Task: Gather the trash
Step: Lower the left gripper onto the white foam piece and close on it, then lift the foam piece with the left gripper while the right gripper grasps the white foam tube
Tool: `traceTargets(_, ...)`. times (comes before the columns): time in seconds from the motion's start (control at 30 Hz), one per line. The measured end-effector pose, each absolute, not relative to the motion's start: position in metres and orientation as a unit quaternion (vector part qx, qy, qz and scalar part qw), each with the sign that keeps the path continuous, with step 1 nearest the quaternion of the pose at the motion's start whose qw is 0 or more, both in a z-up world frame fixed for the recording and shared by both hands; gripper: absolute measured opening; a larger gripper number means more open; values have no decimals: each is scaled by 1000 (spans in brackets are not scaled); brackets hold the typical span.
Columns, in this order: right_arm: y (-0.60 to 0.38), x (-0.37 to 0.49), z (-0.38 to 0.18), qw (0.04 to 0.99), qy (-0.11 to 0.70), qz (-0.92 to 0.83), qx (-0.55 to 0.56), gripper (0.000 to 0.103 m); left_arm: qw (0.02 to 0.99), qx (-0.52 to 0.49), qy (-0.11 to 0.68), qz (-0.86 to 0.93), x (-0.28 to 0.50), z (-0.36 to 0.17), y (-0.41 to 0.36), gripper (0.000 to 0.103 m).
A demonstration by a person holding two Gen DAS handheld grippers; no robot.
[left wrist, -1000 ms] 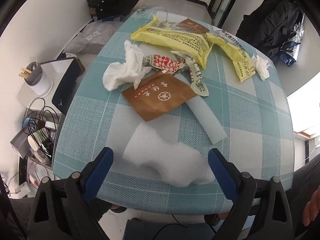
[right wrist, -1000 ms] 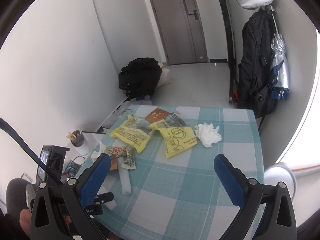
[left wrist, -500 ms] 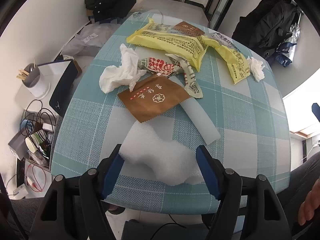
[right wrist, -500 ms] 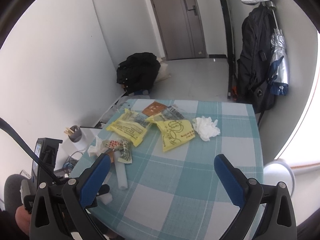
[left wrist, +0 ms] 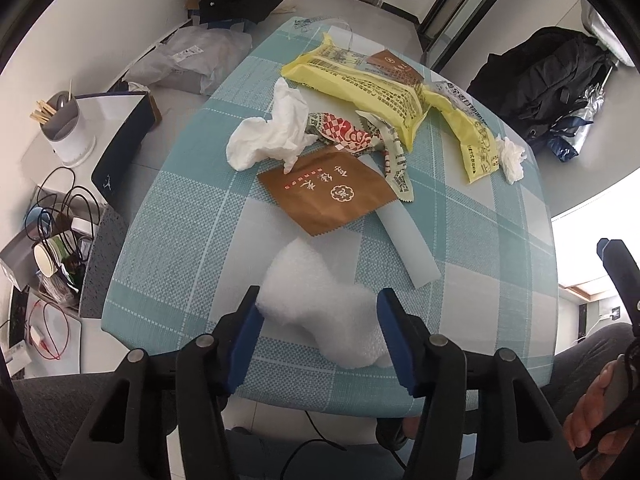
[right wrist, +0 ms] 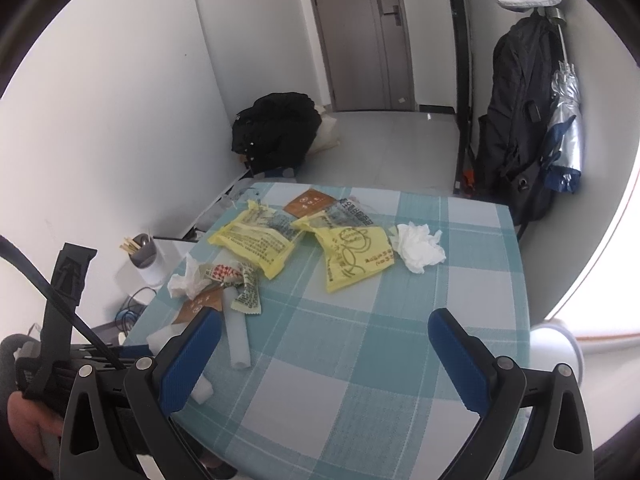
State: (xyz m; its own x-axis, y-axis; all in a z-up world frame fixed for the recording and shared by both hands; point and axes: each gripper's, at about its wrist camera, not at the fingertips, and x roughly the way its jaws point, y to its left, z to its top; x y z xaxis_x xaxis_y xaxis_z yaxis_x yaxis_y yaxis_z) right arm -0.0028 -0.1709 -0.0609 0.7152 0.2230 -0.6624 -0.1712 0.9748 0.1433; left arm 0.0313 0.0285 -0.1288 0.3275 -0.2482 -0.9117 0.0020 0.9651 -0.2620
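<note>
Left gripper [left wrist: 320, 312] at counter's [left wrist: 192, 216] near edge; jaws, just closing, press both sides of white foam wad [left wrist: 324, 316]. Brown packet [left wrist: 326, 192], tissue [left wrist: 276, 132], yellow bags [left wrist: 360, 84] crowd far half. Right gripper [right wrist: 324, 344] jaws wide apart, holding nothing, over bare checked cloth. Floor beyond counter open toward door [right wrist: 360, 32].

Open right claw [right wrist: 324, 344], littered checked table [right wrist: 400, 360]
</note>
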Motion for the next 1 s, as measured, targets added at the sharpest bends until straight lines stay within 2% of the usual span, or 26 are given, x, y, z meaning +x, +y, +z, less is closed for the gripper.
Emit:
traceTargets(0.2, -163, -1, -63, 924, 365, 107, 28, 103, 809, -123, 568, -92, 27, -123, 39, 38)
traceTargets(0.6, -142, 2, -69, 919, 375, 120, 8, 103, 804, -185, 558, -91, 33, -124, 62, 26)
traceTargets(0.83, -140, 4, -75, 912, 388, 133, 12, 103, 800, -208, 556, -88, 36, -124, 71, 24)
traceTargets(1.0, -136, 16, -85, 889, 425, 168, 32, 103, 799, -226, 551, -86, 36, -123, 79, 22)
